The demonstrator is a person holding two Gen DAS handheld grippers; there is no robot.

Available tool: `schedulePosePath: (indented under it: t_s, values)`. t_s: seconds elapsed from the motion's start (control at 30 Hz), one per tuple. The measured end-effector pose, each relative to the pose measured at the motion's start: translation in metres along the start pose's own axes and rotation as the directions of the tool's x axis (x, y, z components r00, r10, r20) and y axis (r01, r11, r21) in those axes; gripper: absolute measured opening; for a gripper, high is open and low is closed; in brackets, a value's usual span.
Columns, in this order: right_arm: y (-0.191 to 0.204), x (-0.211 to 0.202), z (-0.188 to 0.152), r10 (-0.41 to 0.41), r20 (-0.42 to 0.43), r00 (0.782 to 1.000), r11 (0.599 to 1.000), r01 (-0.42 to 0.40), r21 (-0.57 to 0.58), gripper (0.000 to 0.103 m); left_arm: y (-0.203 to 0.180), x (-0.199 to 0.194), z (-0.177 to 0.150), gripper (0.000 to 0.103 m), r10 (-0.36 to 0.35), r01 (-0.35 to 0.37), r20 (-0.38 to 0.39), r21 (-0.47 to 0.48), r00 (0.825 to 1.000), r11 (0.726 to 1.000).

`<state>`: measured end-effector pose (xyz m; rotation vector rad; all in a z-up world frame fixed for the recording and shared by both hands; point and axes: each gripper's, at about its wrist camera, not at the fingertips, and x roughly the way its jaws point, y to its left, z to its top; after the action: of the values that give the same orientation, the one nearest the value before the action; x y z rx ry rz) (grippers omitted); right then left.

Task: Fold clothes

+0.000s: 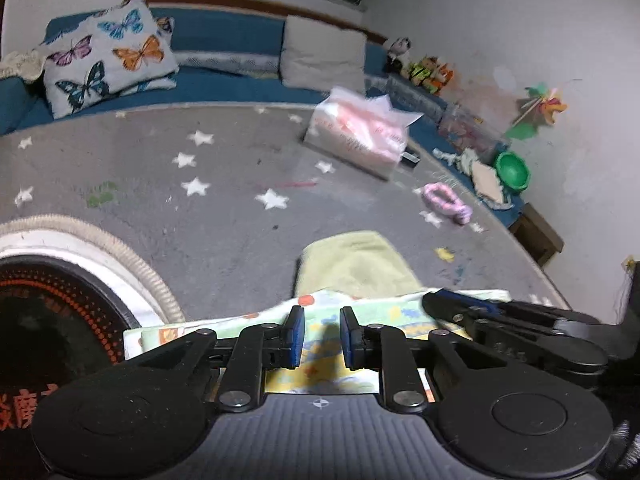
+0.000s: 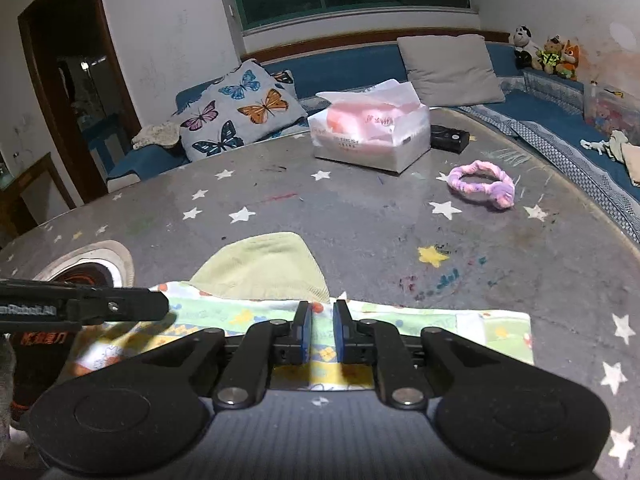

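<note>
A small patterned child's garment [image 2: 440, 326] lies folded flat on the grey star-printed table [image 2: 360, 220], with its plain pale green part [image 2: 264, 266] sticking out on the far side. It also shows in the left wrist view [image 1: 376, 312], pale green part [image 1: 356, 264] beyond. My left gripper [image 1: 321, 334] hovers over the garment's near edge, its blue pads apart with nothing between them. My right gripper [image 2: 321, 330] is over the garment's middle, pads a little apart and empty. The left gripper's fingers [image 2: 120, 306] enter the right wrist view from the left.
A pink tissue pack [image 2: 372, 136] and a black box [image 2: 448, 138] stand at the far side, a purple headband [image 2: 482, 184] to the right. A round mat with a dark object [image 1: 60, 300] lies left. A blue sofa with cushions [image 2: 240, 112] rings the table.
</note>
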<state>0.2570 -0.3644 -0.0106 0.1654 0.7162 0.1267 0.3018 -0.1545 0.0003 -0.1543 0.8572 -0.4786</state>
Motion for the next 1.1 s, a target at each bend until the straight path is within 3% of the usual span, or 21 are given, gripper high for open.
schedulePosePath:
  t_s: [0.3, 0.53, 0.83, 1.1]
  values:
    - [0.009, -0.025, -0.005, 0.032, -0.002, 0.999, 0.998, -0.032, -0.051, 0.022, -0.005, -0.023, -0.012, 0.020, -0.010, 0.009, 0.027, 0.027, 1.000, 1.000]
    - [0.031, -0.061, -0.032, 0.089, -0.008, 0.996, 0.988, -0.089, -0.123, 0.029, -0.022, -0.059, -0.044, 0.021, -0.025, 0.021, 0.043, 0.092, 0.999, 0.996]
    - [0.046, -0.097, -0.079, 0.047, 0.011, 0.999, 0.972, -0.043, -0.230, 0.041, -0.024, -0.081, -0.091, 0.022, 0.007, -0.012, 0.046, 0.112, 0.999, 0.994]
    - [0.012, -0.116, -0.092, -0.015, 0.039, 0.999, 0.994, 0.019, -0.110, 0.043, -0.011, -0.093, -0.102, 0.029, 0.038, -0.043, 0.063, 0.077, 0.997, 0.996]
